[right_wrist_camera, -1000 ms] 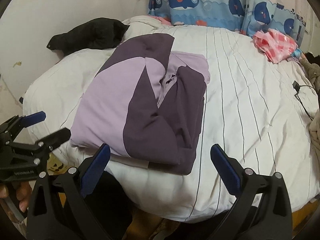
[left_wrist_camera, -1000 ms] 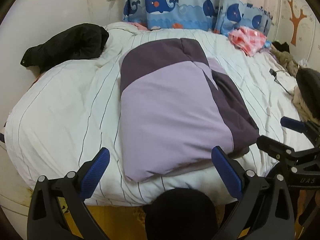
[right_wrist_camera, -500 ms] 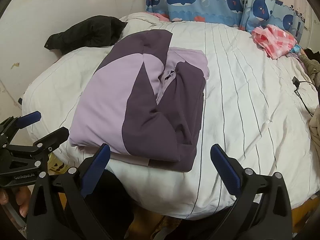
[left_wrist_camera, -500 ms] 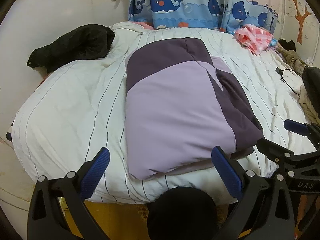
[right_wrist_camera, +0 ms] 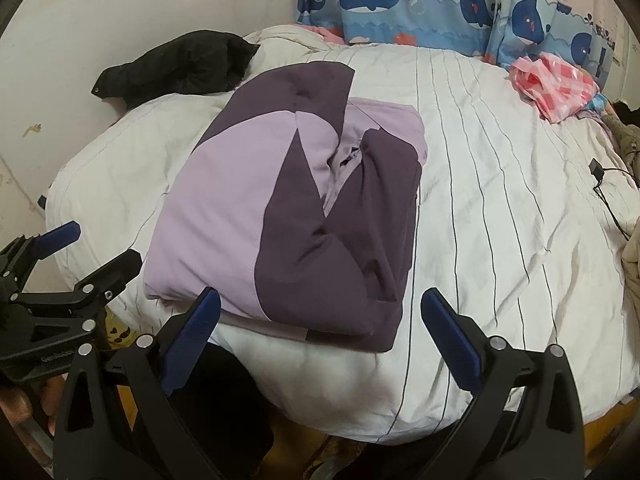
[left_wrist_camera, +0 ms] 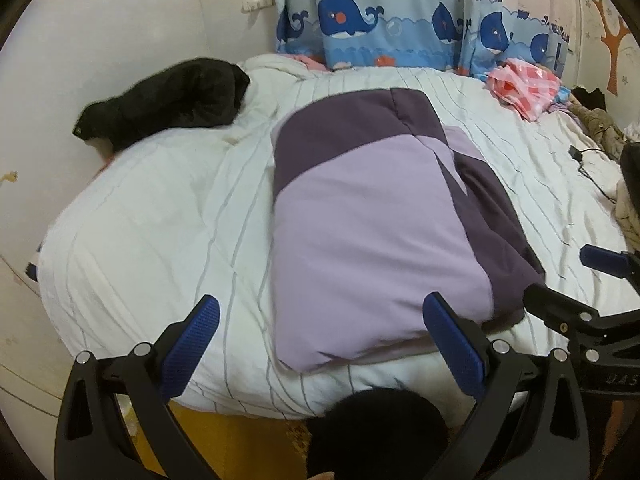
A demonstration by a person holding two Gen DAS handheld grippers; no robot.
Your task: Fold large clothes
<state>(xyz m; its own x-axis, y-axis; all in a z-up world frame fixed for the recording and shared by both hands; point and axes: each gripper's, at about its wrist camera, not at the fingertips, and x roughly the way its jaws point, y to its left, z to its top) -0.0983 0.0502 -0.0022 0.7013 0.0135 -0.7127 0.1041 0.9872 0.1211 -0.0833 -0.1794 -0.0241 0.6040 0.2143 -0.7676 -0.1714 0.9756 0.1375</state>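
A two-tone purple jacket (left_wrist_camera: 380,232) is shown lying folded on the striped white duvet (left_wrist_camera: 160,240), near the foot edge of the bed. Its long axis is being presented running away from both cameras, toward the whale-print curtain (left_wrist_camera: 400,28). The left gripper (left_wrist_camera: 320,344) is being held with its jaws wide apart and empty, just short of the jacket's near-left corner. The right gripper (right_wrist_camera: 320,336) is likewise being held spread and empty, just short of the near-right corner, where the dark panel (right_wrist_camera: 352,240) is lying uppermost. Neither gripper is being placed clearly nearer; each is fronting its own corner of the near short edge. It is judged that any further fold would be carried along the long axis, away from the grippers.
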